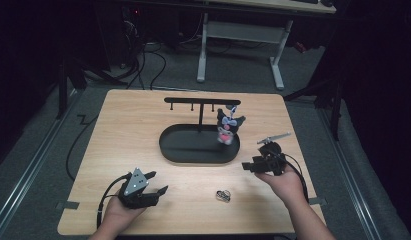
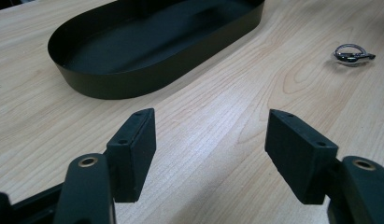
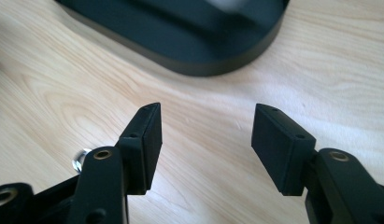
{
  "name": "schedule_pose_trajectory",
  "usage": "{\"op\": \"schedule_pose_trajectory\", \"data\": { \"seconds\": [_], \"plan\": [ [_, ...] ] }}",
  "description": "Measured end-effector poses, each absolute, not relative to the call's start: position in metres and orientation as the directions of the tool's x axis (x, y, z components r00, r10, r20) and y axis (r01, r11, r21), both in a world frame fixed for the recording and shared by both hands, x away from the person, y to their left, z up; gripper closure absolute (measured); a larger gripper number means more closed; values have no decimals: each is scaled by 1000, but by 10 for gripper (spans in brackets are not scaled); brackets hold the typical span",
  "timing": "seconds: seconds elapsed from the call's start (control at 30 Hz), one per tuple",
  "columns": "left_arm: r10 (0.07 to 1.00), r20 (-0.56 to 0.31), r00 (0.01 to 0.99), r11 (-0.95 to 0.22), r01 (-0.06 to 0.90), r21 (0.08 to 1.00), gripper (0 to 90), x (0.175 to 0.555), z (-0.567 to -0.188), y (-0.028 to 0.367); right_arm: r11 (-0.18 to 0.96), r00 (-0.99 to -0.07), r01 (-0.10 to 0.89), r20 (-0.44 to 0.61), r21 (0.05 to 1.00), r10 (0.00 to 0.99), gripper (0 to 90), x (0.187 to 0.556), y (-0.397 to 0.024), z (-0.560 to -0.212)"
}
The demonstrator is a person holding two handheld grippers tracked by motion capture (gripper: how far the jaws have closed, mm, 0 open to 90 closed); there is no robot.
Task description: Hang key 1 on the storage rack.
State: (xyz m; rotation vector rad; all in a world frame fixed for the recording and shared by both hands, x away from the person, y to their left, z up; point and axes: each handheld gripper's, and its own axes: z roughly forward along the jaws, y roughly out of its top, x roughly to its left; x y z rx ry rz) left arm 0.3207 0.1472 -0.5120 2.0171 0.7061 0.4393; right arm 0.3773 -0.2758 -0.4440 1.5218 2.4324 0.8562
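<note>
A black oval tray lies mid-table with a T-shaped hanger stand rising from it. A small black-and-white plush toy with a pink front hangs from the stand's right end, over the tray. A small metal key ring lies on the wood near the front edge. My left gripper is held low at the front left, open and empty, pointing at the tray and the ring. My right gripper is open and empty beside the tray's right end.
The wooden table has bare room left of the tray. A thin metal rod lies just beyond the right gripper. A shiny metal piece peeks from behind the right gripper's left jaw. Cables and a desk frame stand on the floor behind.
</note>
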Motion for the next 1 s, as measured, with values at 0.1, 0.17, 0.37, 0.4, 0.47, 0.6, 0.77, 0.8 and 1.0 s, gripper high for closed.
{"op": "schedule_pose_trajectory", "data": {
  "seconds": [0.1,0.17,0.37,0.4,0.47,0.6,0.77,0.8,1.0],
  "plan": [
    [631,30,775,-412,302,859,345,319,-512,146,308,-474,770,177,559,863,436,365,-283,-458],
    [627,34,778,-415,297,860,345,318,-511,145,284,-470,769,206,572,859,435,356,-289,-469],
    [617,43,786,-425,286,859,345,315,-511,143,245,-461,744,212,622,861,433,332,-297,-495],
    [617,47,786,-427,283,859,344,314,-511,143,244,-463,738,209,630,861,433,327,-296,-499],
    [613,61,788,-438,275,856,345,312,-511,144,233,-465,723,209,650,861,432,319,-295,-505],
    [617,84,782,-451,264,853,345,311,-509,144,235,-505,673,204,701,839,433,303,-285,-510],
    [617,91,782,-465,268,844,345,309,-512,140,337,-610,599,141,726,780,435,287,-252,-507],
    [617,91,782,-465,270,843,345,309,-511,140,350,-631,588,143,729,762,436,284,-242,-510],
    [615,102,782,-473,263,841,345,310,-512,139,493,-678,541,7,682,735,524,285,-203,-524]
  ]
}}
